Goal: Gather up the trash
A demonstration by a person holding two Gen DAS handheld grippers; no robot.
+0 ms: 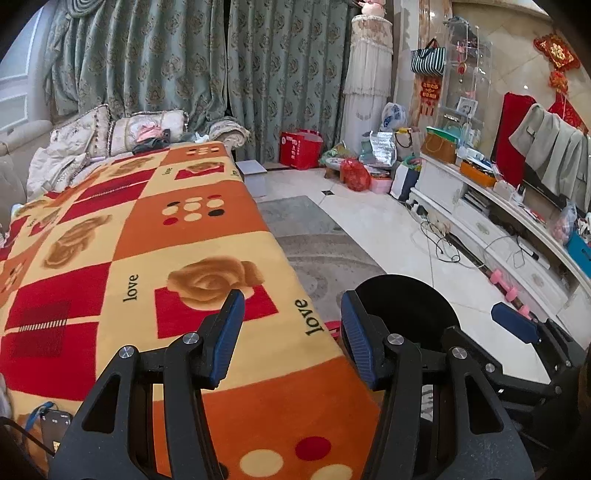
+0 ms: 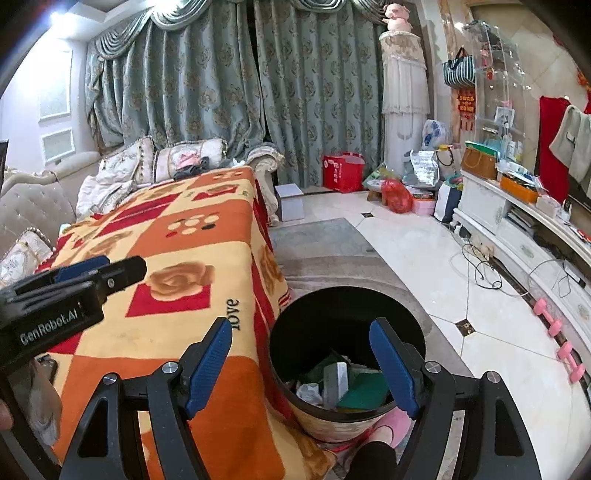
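Heavy blue-green patterned curtains (image 2: pixel 221 92) hang closed across the far wall. A cream sofa (image 2: pixel 40 206) with embroidered cushions (image 2: pixel 188 158) stands left of a table under an orange, red and yellow blanket (image 1: pixel 147 236). A grey rug (image 2: pixel 332 254) lies on glossy white floor tiles (image 1: pixel 380 229); a white cabinet (image 2: pixel 517 236) lines the right wall.

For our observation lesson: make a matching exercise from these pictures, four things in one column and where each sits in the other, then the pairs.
Things:
1. bin
2. dumbbells
3. pig toy
4. red bag

Places:
A. on top of the tall covered column
B. on the floor beside the blanket-covered table
C. by the foot of the curtain
D. on the floor along the white cabinet

Pairs: 1-B, 2-D, 3-A, 4-C
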